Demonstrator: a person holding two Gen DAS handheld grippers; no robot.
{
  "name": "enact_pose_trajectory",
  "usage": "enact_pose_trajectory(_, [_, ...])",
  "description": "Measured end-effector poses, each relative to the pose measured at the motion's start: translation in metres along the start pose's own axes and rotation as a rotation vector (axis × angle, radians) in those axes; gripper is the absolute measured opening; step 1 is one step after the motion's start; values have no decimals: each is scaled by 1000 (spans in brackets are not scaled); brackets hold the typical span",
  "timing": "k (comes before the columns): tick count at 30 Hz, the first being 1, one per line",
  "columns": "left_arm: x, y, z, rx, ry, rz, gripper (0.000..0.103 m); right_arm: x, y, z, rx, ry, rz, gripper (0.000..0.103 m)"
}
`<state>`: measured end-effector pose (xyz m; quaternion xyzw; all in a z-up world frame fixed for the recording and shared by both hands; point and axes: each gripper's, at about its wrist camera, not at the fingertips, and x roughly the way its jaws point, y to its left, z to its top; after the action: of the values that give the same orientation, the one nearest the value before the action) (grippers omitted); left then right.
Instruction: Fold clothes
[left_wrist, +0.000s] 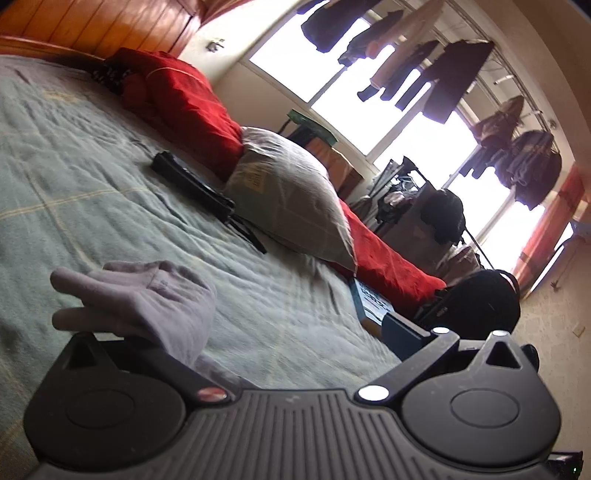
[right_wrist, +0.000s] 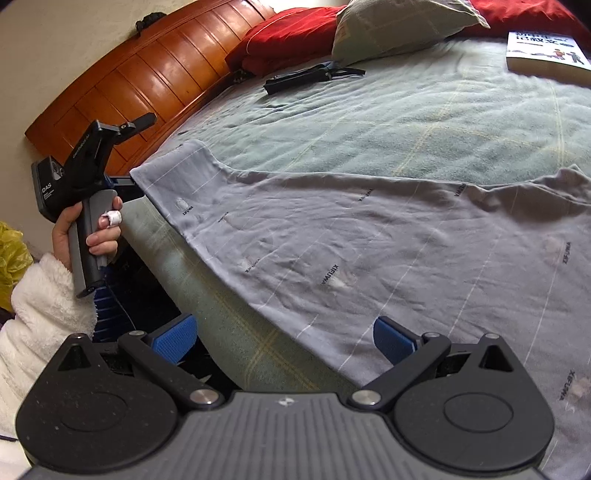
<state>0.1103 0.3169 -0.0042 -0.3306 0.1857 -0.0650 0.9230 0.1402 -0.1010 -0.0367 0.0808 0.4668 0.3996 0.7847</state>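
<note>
Right gripper (right_wrist: 286, 341) first: its blue pads (right_wrist: 173, 339) stand wide apart with nothing between them, hovering over the near edge of the bed. The hem of the grey T-shirt (right_wrist: 369, 251) runs diagonally just ahead of the jaws, and the right-hand pad sits over the fabric's lower edge while the left-hand pad hangs past the mattress side. The shirt lies spread flat on the pale green bedspread (right_wrist: 406, 110), printed with small logos and thin white lines, one sleeve reaching toward the wooden headboard (right_wrist: 147, 74).

Over at that sleeve is the left gripper (right_wrist: 127, 188), held up by a hand (right_wrist: 86, 229) in a fluffy white sleeve (right_wrist: 44, 295). From the right wrist view its blue fingertip meets the sleeve's corner. From the left wrist view, grey cloth (left_wrist: 147, 295) bunches up over the left-hand jaw, and the right-hand blue finger (left_wrist: 402, 328) stands well off from it; whether the cloth is actually pinched, I cannot tell.

Further out on the bedspread: a black strap-like item (right_wrist: 295, 79), a grey-green pillow (right_wrist: 399, 26) against red bedding (right_wrist: 280, 40), and a book (right_wrist: 546, 51) near the far edge. Through the left camera, dark clothes (left_wrist: 454, 77) hang on a rail before bright windows (left_wrist: 417, 136).
</note>
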Motion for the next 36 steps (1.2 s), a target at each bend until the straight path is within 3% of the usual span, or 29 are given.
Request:
enact_pose_trajectory(11, [17, -43, -24, 100, 71, -43, 102, -9, -14, -6, 51, -23, 11, 103])
enact_pose_trajectory(21, [17, -60, -42, 109, 87, -97, 102, -9, -21, -5, 66, -33, 3, 103])
enact_pose_trajectory(36, [48, -70, -107, 212, 197, -54, 102, -10, -29, -8, 92, -39, -23, 103])
